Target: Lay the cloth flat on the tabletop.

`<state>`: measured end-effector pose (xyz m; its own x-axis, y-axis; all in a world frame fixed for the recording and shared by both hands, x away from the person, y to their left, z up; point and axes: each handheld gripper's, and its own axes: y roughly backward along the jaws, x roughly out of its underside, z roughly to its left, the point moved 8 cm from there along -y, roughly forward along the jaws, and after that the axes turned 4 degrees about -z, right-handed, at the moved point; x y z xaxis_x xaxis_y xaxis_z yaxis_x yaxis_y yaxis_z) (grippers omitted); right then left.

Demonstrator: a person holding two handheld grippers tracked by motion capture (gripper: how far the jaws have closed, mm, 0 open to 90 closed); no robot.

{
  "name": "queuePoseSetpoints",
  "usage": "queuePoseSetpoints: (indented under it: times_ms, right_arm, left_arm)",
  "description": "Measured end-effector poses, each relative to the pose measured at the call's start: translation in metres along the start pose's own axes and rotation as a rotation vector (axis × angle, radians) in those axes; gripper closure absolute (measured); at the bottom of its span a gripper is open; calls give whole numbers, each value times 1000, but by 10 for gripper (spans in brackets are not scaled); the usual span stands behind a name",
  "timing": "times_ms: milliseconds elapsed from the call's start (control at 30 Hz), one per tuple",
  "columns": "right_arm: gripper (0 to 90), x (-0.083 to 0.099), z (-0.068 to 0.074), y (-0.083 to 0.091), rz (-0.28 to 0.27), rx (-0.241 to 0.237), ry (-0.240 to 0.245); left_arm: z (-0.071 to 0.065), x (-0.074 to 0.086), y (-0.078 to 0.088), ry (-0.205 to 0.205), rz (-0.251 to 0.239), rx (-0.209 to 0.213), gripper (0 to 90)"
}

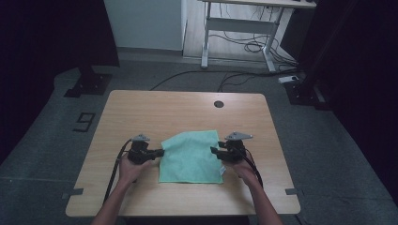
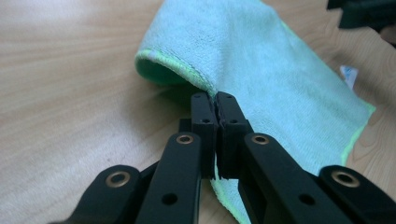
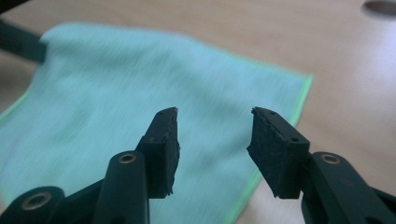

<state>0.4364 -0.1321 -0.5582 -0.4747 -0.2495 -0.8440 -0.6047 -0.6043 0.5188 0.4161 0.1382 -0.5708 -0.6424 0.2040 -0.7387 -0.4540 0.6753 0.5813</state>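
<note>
While the green cloth (image 1: 191, 158) is spread flat on the wooden surface (image 1: 141, 108) between the two hands, its left edge is pinched and lifted into a fold by the left claw (image 2: 217, 100), whose jaws are pressed together on the fabric. The right claw (image 3: 215, 116) is held just above the cloth's right edge, jaws parted, nothing gripped between them.
</note>
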Motion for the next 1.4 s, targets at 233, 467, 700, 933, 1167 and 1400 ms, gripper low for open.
queuePoseSetpoints:
  times_ms: [233,467,700,933,1167,1400]
  right_arm:
    - [413,35,21,-9,103,-21,25]
    - [417,45,26,-14,123,-7,55]
    - [435,48,27,-13,116,17,97]
    - [472,49,24,-10,106,5,100]
    - [523,49,20,-8,97,7,109]
    - [549,49,16,-8,88,4,101]
  left_arm:
    - [-7,12,-8,-4,29,17,870]
    - [-5,12,-10,15,23,38,807]
    - [5,-6,-13,63,-47,30,525]
    - [18,-30,-34,109,-29,38,556]
    - [32,-42,-43,125,-71,-4,816]
    - [0,-62,-15,-155,-206,-75,865]
